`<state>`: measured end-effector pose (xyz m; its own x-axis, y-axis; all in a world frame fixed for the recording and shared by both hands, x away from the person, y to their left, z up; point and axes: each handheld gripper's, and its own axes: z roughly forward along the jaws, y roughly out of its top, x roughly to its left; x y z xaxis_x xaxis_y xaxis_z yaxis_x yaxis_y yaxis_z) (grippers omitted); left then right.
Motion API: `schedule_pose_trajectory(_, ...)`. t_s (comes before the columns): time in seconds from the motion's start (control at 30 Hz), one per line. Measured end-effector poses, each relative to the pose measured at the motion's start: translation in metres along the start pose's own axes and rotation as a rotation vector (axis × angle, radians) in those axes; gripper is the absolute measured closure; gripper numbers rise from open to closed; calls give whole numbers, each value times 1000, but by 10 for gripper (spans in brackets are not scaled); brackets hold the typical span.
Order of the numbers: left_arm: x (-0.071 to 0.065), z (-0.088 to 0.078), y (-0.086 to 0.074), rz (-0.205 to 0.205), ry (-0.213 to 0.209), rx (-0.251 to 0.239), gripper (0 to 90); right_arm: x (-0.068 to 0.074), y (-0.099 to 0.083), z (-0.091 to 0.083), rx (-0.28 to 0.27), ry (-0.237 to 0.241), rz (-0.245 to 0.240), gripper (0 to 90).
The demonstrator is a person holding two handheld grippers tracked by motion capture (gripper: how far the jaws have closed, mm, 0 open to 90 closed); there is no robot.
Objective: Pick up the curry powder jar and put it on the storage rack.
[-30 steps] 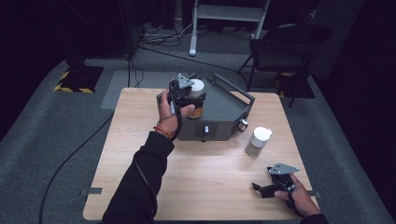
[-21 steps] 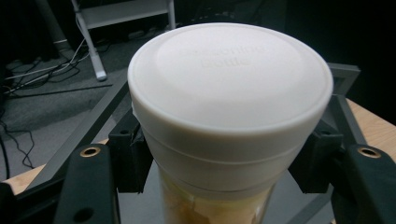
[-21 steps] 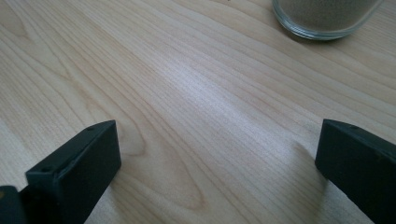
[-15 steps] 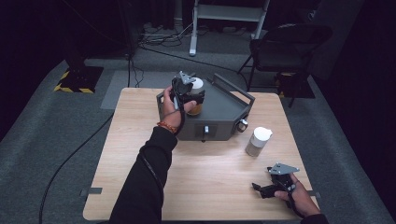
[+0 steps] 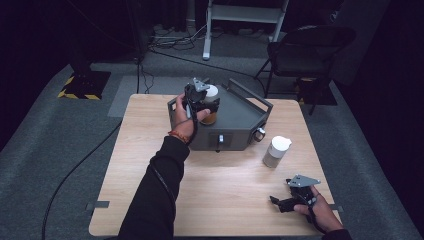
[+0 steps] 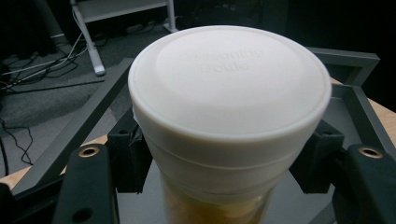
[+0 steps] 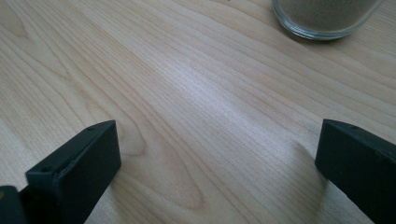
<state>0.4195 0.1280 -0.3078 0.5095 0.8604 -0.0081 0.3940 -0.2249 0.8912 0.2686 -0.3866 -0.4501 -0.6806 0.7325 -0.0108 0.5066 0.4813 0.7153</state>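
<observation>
Left gripper view: jar clamped over tray.
I hold the white-lidded clear glass jar of amber powder (image 6: 224, 140) with my left gripper (image 5: 202, 104) just under the lid, above the grey metal tray (image 5: 240, 120); smooth, breakable glass. Right gripper (image 5: 290, 202) rests apart, empty.

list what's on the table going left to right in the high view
left claw gripping the amber jar over the grey metal box → white-capped jar standing on the table → right claw, near the front edge
</observation>
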Motion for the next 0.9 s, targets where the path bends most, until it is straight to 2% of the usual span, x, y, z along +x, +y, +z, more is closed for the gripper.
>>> schedule_pose_trajectory(0.6,-4,4,-10,-15,22,-28,282,0,0,0,0,0,0,0)
schedule_pose_trajectory(0.7,-5,4,-11,-4,32,-29,212,0,0,0,0,0,0,0)
schedule_pose_trajectory(0.73,-2,4,-13,-6,18,-38,193,0,0,0,0,0,1,0)
schedule_pose_trajectory(0.8,-3,3,-15,7,32,-44,148,0,0,0,0,0,1,0)
schedule_pose_trajectory(0.87,0,2,-17,-2,23,-50,77,0,0,0,0,1,0,0)
schedule_pose_trajectory(0.9,-1,2,-18,-3,32,-54,57,0,0,0,0,1,0,0)
